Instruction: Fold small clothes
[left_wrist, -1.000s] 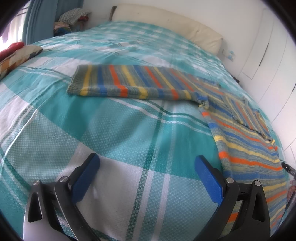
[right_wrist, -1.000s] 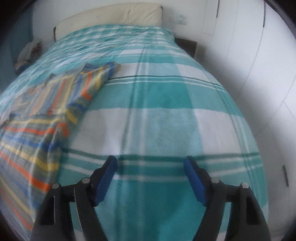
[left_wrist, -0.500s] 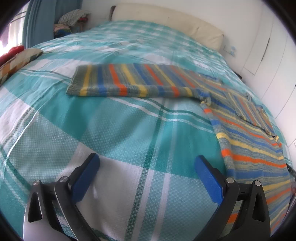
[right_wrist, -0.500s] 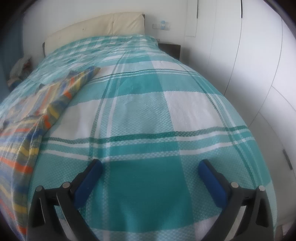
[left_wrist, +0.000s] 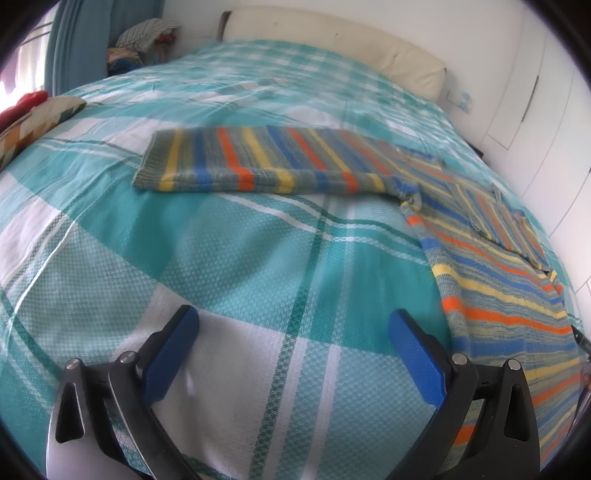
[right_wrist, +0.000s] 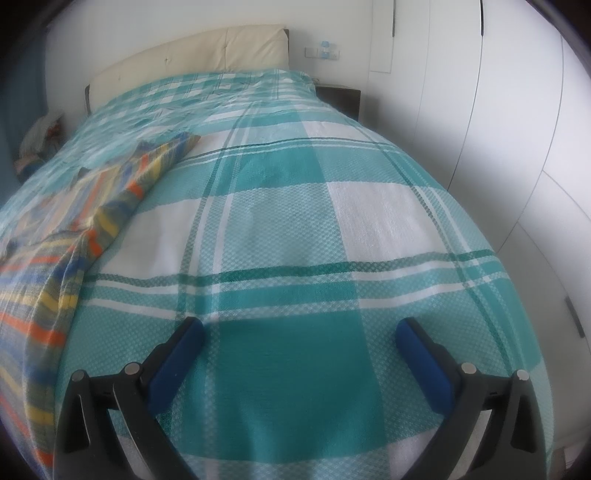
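A striped knitted sweater (left_wrist: 491, 266) in blue, orange, yellow and grey lies flat on the bed, one sleeve (left_wrist: 258, 158) stretched out to the left. My left gripper (left_wrist: 291, 328) is open and empty, above bare bedspread in front of that sleeve and left of the sweater's body. In the right wrist view the sweater (right_wrist: 92, 206) lies at the left edge. My right gripper (right_wrist: 299, 336) is open and empty above bare bedspread to the right of the sweater.
The bed has a teal and white plaid bedspread (right_wrist: 332, 221) and a cream headboard (left_wrist: 332, 40). A patterned cushion (left_wrist: 33, 125) lies at the left edge. Clothes (left_wrist: 144, 37) are piled beyond the bed. White wardrobe doors (right_wrist: 498, 110) stand close on the right.
The right gripper has swung right, away from the sweater, and its jaws have opened wider. The left gripper has shifted slightly and stays open.
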